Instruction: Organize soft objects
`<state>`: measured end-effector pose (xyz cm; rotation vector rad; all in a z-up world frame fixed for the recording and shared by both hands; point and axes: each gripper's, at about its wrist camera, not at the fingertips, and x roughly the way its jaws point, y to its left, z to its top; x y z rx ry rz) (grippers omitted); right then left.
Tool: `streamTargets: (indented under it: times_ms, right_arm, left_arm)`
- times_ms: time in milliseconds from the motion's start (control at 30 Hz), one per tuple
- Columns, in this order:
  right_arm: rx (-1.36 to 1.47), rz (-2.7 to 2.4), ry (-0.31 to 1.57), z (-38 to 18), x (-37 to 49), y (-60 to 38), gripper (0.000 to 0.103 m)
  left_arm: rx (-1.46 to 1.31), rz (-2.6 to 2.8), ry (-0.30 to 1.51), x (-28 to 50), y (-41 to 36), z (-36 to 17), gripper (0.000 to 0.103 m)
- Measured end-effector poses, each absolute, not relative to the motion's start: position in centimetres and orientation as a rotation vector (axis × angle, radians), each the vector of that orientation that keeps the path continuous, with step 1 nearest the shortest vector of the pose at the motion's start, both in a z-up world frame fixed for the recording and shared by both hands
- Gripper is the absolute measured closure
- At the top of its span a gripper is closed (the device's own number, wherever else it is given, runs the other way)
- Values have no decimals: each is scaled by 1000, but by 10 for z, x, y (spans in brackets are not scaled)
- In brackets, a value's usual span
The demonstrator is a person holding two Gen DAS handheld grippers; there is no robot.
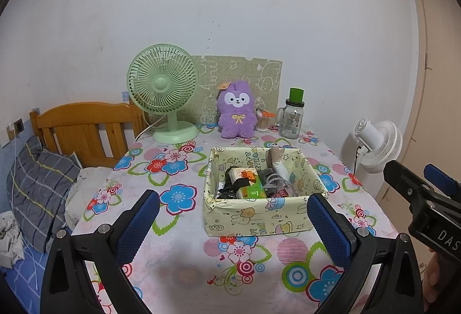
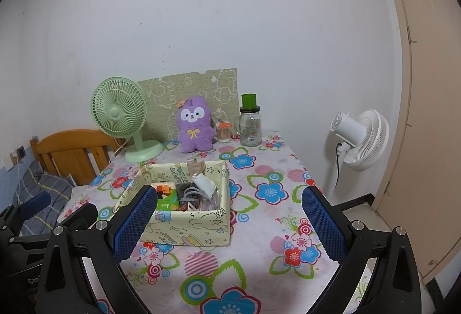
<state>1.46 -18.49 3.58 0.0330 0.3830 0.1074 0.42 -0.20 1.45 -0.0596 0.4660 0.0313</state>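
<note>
Both my grippers, left gripper (image 1: 233, 208) and right gripper (image 2: 229, 207), hover wide-jawed and empty near the box (image 1: 259, 216); plush toy (image 1: 236, 109) sits behind.

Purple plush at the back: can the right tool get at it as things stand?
Probably yes. The right tool is open and empty, and the plush stands upright behind the box, its front unblocked. The tool must pass over the box.

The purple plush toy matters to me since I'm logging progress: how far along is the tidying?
Nothing looks done yet. The purple plush toy sits upright at the back of the table, between the green fan and the glass jar, outside the fabric box. Nothing is in hand: the left gripper and right gripper are both open, hovering short of the box. Picking up and placing the plush remains.
</note>
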Motion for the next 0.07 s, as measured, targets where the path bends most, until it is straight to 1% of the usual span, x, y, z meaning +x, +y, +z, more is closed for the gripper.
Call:
streamTargets:
  times_ms: [67]
  right_arm:
    - [34, 107, 382, 36, 14, -185, 1]
  left_arm:
    - [-61, 31, 465, 4, -2, 15, 0]
